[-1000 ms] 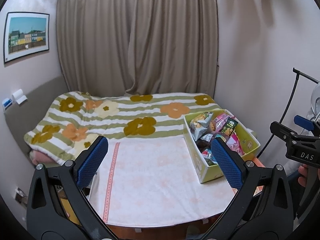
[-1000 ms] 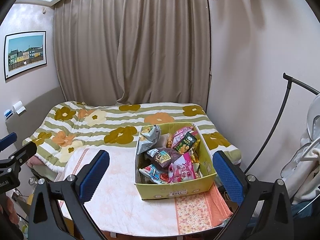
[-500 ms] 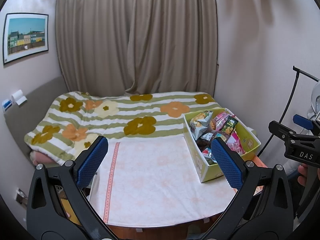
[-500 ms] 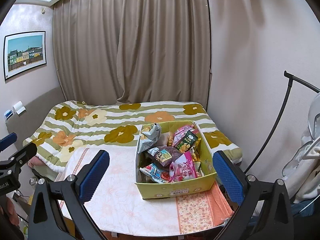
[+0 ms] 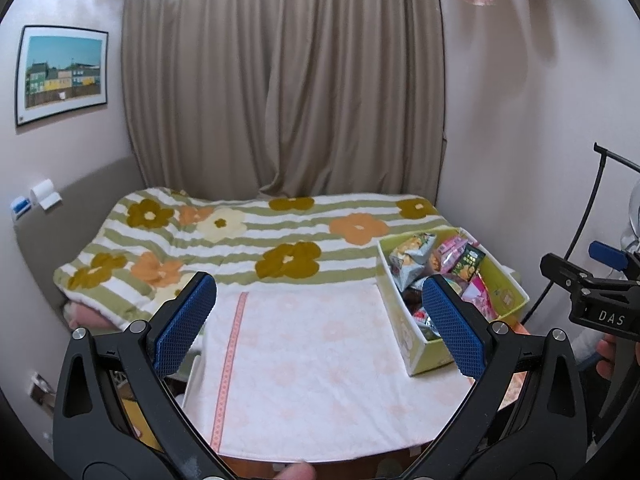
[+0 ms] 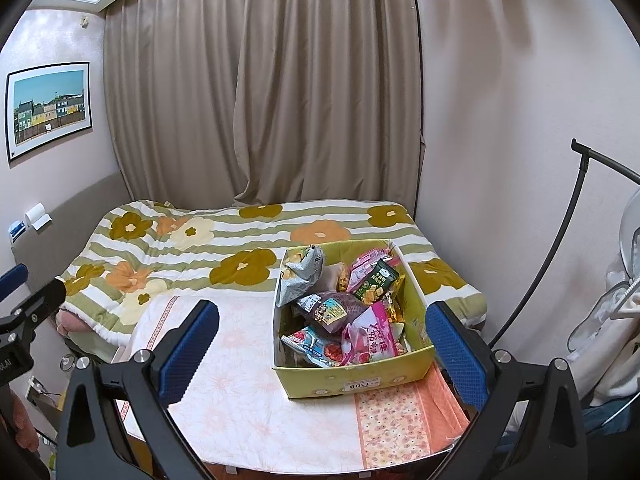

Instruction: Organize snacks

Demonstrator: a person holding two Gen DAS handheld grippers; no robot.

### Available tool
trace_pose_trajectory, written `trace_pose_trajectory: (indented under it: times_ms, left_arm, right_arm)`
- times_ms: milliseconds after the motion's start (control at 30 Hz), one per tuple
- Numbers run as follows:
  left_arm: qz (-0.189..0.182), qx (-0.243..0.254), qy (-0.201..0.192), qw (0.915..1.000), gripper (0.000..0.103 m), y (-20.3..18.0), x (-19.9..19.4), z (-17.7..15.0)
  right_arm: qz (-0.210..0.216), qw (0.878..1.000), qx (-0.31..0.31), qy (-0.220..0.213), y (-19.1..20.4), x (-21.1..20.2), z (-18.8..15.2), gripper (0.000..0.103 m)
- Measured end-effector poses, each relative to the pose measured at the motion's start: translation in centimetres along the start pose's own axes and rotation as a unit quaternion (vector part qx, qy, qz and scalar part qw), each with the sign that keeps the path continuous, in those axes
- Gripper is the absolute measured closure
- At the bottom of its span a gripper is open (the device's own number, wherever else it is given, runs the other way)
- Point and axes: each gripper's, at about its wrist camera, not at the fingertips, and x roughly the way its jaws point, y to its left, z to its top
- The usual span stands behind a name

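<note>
A: Status, near to far?

B: I see the left gripper (image 5: 318, 326) with jaws spread wide, nothing between the blue pads (image 5: 184, 324). Right gripper (image 6: 320, 350) same: wide apart, holding nothing. Both hang above the table, not touching anything.

A: Table?

B: White floral cloth (image 5: 304, 360) covers it, with an orange patterned strip (image 6: 396, 420) at the right end. Left half of the cloth is bare.

A: Snacks?

B: All in 1 yellow-green cardboard box (image 6: 360, 380) on the table's right side. Pink bag (image 6: 370, 338) and red-blue bag (image 6: 316, 344) at the near wall, purple bag (image 6: 332, 308) mid, silver bag (image 6: 300, 276) upright at far left, green pack (image 6: 376, 282) far right.

A: Behind?

B: Bed with a striped flower blanket (image 6: 240, 248), then beige curtains (image 6: 260, 100). Framed picture (image 6: 48, 108) on the left wall.
</note>
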Motion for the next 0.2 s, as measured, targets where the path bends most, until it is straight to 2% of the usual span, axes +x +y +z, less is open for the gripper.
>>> trace_pose_trajectory:
  times_ms: [200]
  left_arm:
    - [0.003,0.003,-0.003,1.0000,0.001,0.58,0.61,-0.20]
  right_arm:
    - [0.001,1.000,-0.002,0.009,0.26,0.84,-0.38,0.000]
